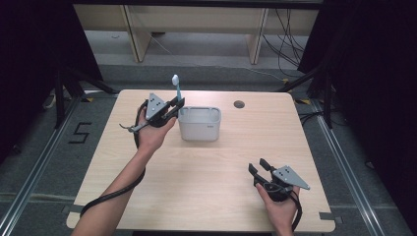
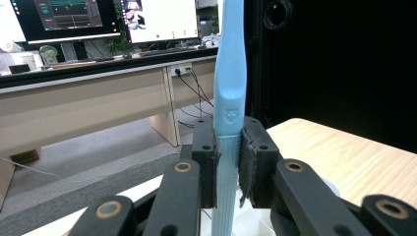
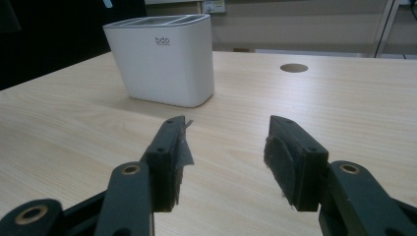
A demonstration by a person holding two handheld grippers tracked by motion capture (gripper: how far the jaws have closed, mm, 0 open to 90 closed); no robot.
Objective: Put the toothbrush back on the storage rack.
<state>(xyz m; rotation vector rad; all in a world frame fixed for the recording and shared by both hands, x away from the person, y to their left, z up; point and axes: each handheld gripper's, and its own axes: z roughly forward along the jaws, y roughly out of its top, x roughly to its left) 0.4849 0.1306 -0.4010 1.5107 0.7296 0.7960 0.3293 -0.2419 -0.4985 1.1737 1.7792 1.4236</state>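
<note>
Wooden table (image 1: 196,167), white holder (image 1: 199,124) near far edge. Left gripper (image 1: 173,107) clamps blue toothbrush (image 1: 176,86) upright beside holder. Right gripper (image 1: 259,168) jaws apart, nothing held.

I see a pale blue toothbrush (image 1: 176,88) with a white head, a white holder (image 1: 199,124) with grey lettering, black grippers with grey plates, and a light wood-grain table (image 1: 206,172).

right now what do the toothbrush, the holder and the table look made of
Toothbrush: light blue plastic, smooth with a ribbed lower handle, clamped in the left hand-held gripper. Holder: white matte plastic, probably, with a printed logo. Table: pale wood-grain top, likely laminate.
</note>
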